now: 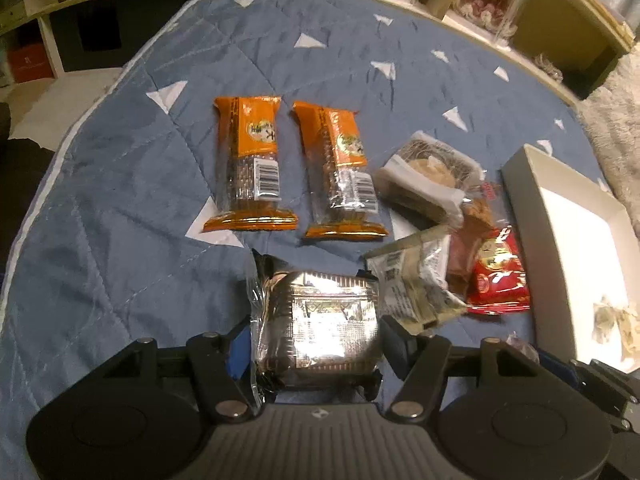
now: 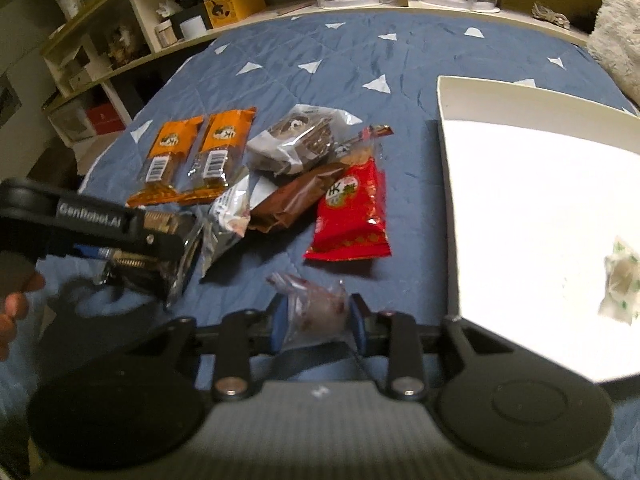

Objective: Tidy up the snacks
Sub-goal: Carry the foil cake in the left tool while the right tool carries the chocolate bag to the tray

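Snacks lie on a blue quilt (image 1: 120,184) with white triangles.

From the left wrist view, the left gripper (image 1: 316,344) holds a dark shiny pack (image 1: 320,332) between its two fingers, which press on its sides. Past it, two orange bars (image 1: 250,160) lie side by side near the middle of the quilt, with their long sides close together. To their right is a small heap: a grey pack (image 1: 432,172) with a round cake, a silver pack (image 1: 412,280), a brown pack (image 1: 460,256) and a red pack (image 1: 500,280). They touch or overlap. A white box (image 1: 524,184) sits by the right edge of the quilt, just beside the heap. Something pale lies inside it, too blurry to tell.

From the right wrist view, the right gripper (image 2: 316,320) is closed narrow on a small clear bag (image 2: 316,308) with something pinkish in it. The white box (image 2: 448,200) is at the right, just beside this gripper, and a small white and green wrapper (image 2: 618,284) lies inside it. The red pack (image 2: 352,216) lies ahead, with the brown pack (image 2: 292,200) and the grey pack (image 2: 296,140) past it. The orange bars (image 2: 192,152) lie to the left. The left gripper (image 2: 160,256) comes in from the left, holding its dark pack (image 2: 168,268) above the quilt. A hand (image 2: 12,308) shows at the left edge.
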The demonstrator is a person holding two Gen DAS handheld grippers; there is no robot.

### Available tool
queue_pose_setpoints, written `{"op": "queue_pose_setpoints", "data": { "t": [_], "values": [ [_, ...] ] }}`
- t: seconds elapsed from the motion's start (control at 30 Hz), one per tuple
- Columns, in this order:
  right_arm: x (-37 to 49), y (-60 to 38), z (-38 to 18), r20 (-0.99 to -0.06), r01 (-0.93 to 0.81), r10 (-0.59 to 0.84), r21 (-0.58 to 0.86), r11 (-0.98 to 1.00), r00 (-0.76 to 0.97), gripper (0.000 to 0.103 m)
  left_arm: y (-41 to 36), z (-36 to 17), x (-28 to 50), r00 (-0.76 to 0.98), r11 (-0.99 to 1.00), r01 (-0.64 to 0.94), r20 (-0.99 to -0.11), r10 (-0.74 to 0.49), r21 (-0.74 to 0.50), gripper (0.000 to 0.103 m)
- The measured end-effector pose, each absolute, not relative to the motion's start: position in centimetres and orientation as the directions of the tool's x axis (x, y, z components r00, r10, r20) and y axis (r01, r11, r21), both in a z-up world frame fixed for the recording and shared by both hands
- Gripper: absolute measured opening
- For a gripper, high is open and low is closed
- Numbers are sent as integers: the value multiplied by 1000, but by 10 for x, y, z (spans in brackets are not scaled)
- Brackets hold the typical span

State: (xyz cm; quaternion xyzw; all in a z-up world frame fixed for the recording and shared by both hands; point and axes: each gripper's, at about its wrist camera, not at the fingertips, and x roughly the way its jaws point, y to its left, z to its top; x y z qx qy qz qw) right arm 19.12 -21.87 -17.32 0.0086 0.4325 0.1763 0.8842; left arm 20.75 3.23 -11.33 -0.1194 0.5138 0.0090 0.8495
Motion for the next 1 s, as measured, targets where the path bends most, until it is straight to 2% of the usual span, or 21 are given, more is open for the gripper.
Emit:
{"op": "queue_pose_setpoints", "data": {
  "t": [0.57, 1.0],
  "values": [
    [173, -248, -122, -651, -308, 377, 224, 925, 659, 37, 4, -49, 154, 667, 979, -72, -739, -96, -192, 66],
    [161, -285, -90, -606, -296, 357, 202, 934, 711, 37, -60, -16, 127, 754, 984, 48, -641, -148, -170, 66]
  ]
}}
